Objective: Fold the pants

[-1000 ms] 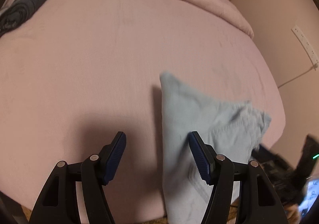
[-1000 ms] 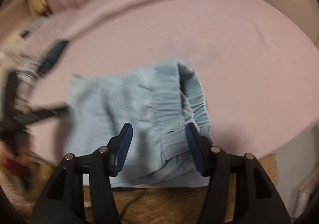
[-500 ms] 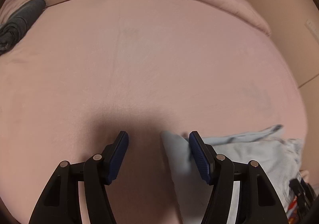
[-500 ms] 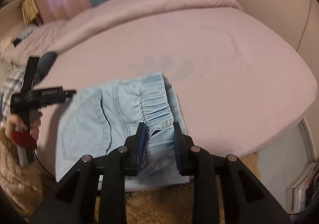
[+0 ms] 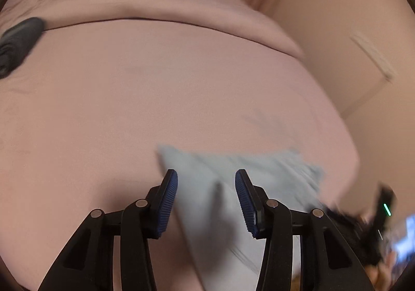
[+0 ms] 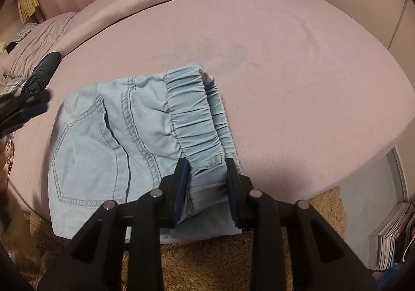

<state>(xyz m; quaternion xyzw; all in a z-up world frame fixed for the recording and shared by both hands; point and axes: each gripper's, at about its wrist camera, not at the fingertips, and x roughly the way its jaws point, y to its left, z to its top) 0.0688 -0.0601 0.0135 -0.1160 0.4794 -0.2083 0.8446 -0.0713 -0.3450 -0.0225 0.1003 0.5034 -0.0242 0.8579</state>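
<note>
Pants (image 6: 109,146) — plain denim, no legible label

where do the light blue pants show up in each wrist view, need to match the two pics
Left wrist view: the light blue pants lie low and right of centre, blurred, running down between the left tool's fingers.
Right wrist view: the pants fill the lower left and centre, back pocket at left, elastic waistband at centre leading down into the right tool.
Shared landmark: the dark rolled garment at the pink bed's left edge.
</note>
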